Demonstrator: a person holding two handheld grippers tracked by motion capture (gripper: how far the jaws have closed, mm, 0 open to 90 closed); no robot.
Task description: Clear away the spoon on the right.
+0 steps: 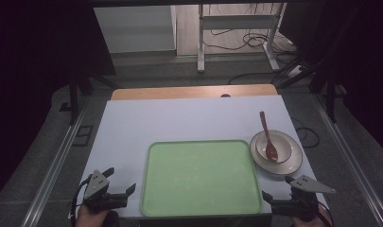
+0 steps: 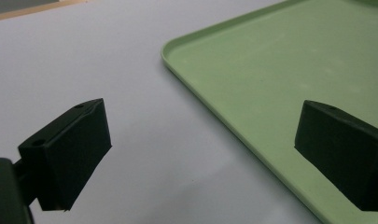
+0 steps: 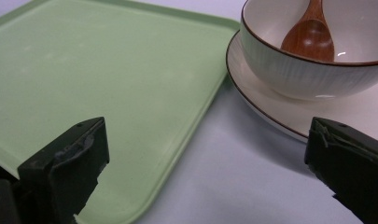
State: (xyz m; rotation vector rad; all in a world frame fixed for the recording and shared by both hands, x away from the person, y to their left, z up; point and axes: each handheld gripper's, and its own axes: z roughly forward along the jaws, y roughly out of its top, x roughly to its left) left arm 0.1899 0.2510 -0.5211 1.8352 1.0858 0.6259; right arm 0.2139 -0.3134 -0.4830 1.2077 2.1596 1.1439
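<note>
Both hand-held grippers, left [image 1: 120, 182] and right [image 1: 276, 188], gape empty; spoon [image 1: 268, 137] in bowl [image 1: 274, 145] points handle away.

Table [image 1: 179, 118]: tray [image 1: 201, 177] lies at the middle of the near edge, its near rim just short of that edge. Plate [image 1: 293, 163] lies just beside the tray's right rim, toward the table's right edge, level with the tray's far half. Bowl [image 1: 283, 144] stands on the plate. Spoon [image 1: 268, 137] rests in the bowl, its handle leaning over the bowl's far rim toward the table's far edge. Left gripper [image 1: 120, 182] sits at the near left corner, left of the tray; right gripper [image 1: 276, 187] sits at the near right corner, right of the tray and before the plate.
</note>
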